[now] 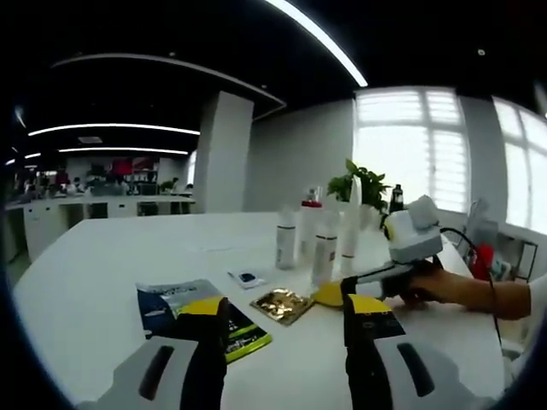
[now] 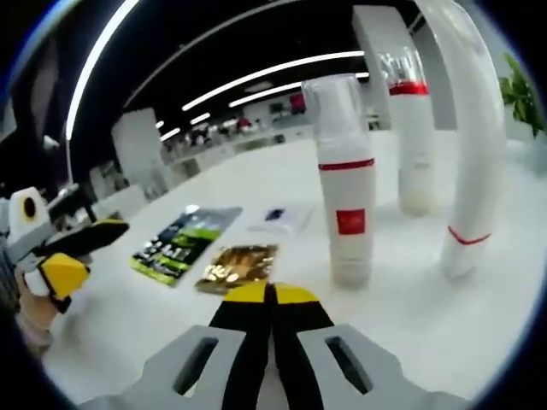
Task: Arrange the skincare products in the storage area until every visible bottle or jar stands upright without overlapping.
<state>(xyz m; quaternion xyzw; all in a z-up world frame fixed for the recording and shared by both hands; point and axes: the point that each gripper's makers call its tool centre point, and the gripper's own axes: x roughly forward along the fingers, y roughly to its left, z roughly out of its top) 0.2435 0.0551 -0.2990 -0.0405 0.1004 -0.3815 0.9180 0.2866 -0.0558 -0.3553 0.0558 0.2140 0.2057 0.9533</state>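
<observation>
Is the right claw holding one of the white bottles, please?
No, the right claw is shut on nothing, its yellow-tipped jaws pressed together short of the white red-banded bottle.

On the desk (image 1: 102, 265) stand four white bottles (image 1: 285, 239), upright and close together. Three flat packets lie near them: one dark-and-yellow (image 1: 201, 316), one gold (image 1: 282, 304), one small clear (image 1: 248, 278). One potted plant (image 1: 363, 186) stands behind.

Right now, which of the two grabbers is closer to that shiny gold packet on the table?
Right. The right gripper sits shut just behind the gold packet, almost at its edge. The left gripper hangs open, farther back.
</observation>
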